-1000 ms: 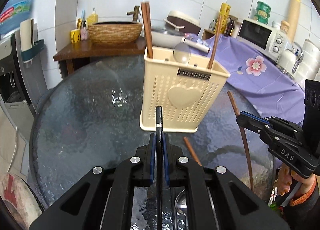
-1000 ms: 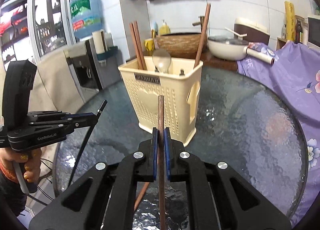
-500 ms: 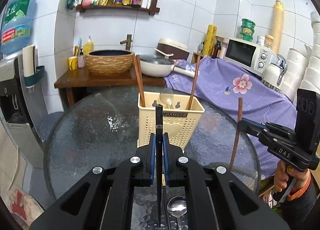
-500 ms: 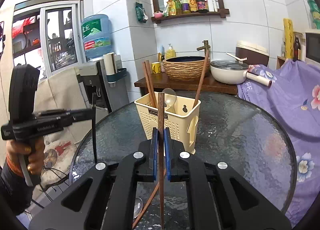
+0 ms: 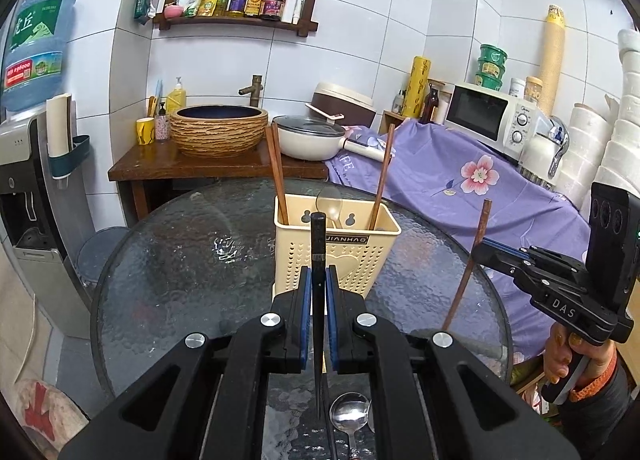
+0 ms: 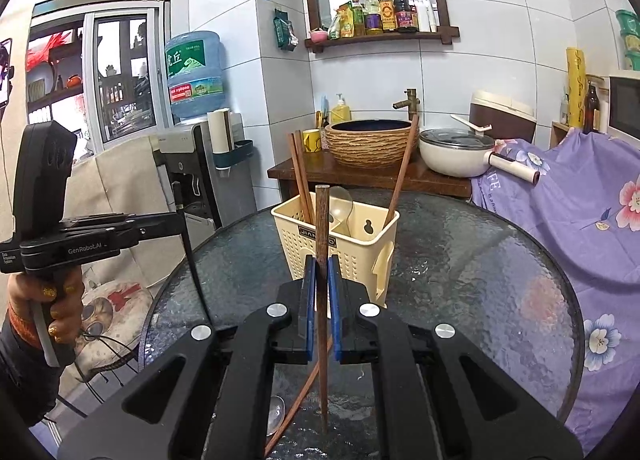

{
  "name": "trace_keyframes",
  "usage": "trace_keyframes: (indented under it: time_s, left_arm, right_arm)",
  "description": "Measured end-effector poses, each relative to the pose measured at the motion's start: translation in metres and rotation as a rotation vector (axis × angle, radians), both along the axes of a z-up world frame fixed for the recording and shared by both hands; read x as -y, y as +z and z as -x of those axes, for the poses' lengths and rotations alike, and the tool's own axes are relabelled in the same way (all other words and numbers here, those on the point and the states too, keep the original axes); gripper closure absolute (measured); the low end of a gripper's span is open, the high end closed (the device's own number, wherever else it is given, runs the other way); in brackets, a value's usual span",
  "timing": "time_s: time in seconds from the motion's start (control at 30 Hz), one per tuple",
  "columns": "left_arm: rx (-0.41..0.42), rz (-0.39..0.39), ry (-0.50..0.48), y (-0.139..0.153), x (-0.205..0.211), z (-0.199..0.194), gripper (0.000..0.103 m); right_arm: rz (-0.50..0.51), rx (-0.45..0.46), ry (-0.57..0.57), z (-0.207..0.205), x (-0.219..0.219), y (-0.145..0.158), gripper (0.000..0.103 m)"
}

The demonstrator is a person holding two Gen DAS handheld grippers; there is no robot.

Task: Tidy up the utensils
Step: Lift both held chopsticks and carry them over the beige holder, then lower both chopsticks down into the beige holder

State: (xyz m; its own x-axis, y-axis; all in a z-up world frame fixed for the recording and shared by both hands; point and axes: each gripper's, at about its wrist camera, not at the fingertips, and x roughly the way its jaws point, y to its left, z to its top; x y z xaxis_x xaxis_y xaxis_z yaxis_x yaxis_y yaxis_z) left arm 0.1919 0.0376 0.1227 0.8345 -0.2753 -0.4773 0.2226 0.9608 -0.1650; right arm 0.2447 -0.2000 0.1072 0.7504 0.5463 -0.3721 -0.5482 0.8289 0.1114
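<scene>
A cream perforated utensil basket (image 5: 338, 250) stands on the round glass table (image 5: 180, 280); it also shows in the right wrist view (image 6: 340, 244). It holds brown chopsticks (image 5: 277, 176) and a clear spoon (image 5: 329, 202). My left gripper (image 5: 319, 292) is shut on a black chopstick (image 5: 318, 244), held upright in front of the basket. My right gripper (image 6: 321, 292) is shut on a brown chopstick (image 6: 321, 228), also upright; it shows at the right of the left wrist view (image 5: 466, 272). A metal spoon (image 5: 349, 416) and a loose brown chopstick (image 6: 298, 400) lie on the table below.
A wooden counter (image 5: 192, 164) with a woven basin (image 5: 218, 130) and a white pan (image 5: 310, 138) stands behind the table. A purple flowered cloth (image 5: 460, 184) covers the right side under a microwave (image 5: 486, 118). A water dispenser (image 5: 24, 180) stands left.
Both grippers have lifted and drawn back from the basket, so it looks smaller and farther. Both chopsticks have swung from tilted to upright and stay gripped.
</scene>
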Motion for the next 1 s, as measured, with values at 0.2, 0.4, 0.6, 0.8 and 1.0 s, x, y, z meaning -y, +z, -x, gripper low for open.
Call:
trace_keyframes:
  time_s: [0.2,0.4,0.6,0.8,1.0]
  left_arm:
    - [0.014,0.000,0.010,0.008,-0.001,0.000,0.096]
    - [0.007,-0.012,0.000,0.017,0.004,-0.009,0.096]
    - [-0.001,-0.007,-0.012,0.039,0.007,-0.024,0.096]
    - [0.053,0.000,-0.011,0.084,0.009,-0.032,0.096]
    - [0.100,-0.006,0.020,0.139,0.015,-0.053,0.096]
  right_arm:
    - [0.001,0.015,-0.002,0.001,-0.003,0.010,0.096]
    - [-0.011,0.012,0.004,-0.006,-0.008,0.023,0.096]
    - [-0.055,0.011,0.006,-0.019,-0.008,0.050,0.096]
    - [-0.102,0.041,-0.008,-0.035,-0.009,0.096,0.096]
    - [-0.126,0.079,-0.038,-0.056,-0.018,0.143,0.096]
